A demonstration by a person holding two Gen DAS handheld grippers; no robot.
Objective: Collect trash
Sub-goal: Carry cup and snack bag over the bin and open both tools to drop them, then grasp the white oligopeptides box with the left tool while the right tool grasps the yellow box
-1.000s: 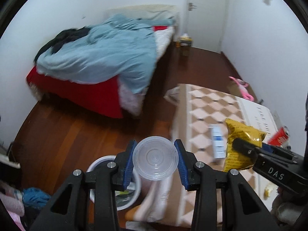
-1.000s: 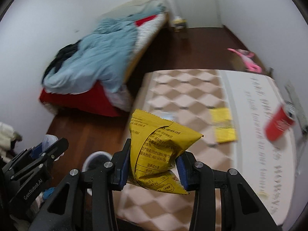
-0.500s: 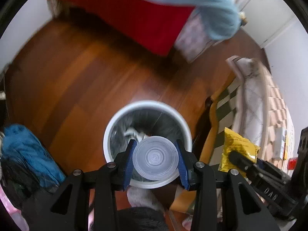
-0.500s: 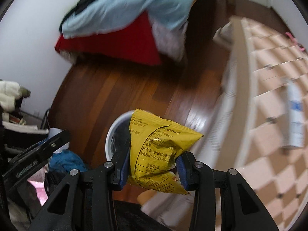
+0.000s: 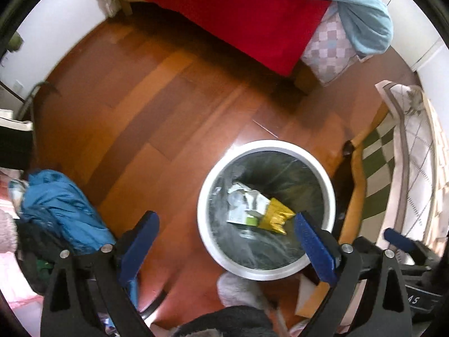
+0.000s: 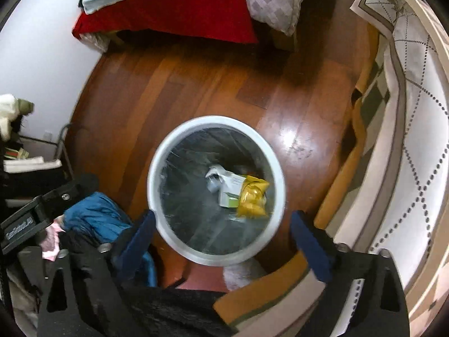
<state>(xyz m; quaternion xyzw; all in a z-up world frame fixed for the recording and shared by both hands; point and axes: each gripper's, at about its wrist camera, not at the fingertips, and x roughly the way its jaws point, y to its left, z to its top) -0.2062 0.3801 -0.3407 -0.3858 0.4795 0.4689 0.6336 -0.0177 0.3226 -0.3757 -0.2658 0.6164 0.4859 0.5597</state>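
Both grippers are hanging over the white bin, and I am seeing nothing between their blue pads. My left gripper is standing with its jaws spread wide and empty; my right gripper is gaping likewise. Inside the bin's dark liner, the yellow snack bag is lying against a white-and-green carton. A blue cloth bundle is sitting on the wooden floor, left of the bin.
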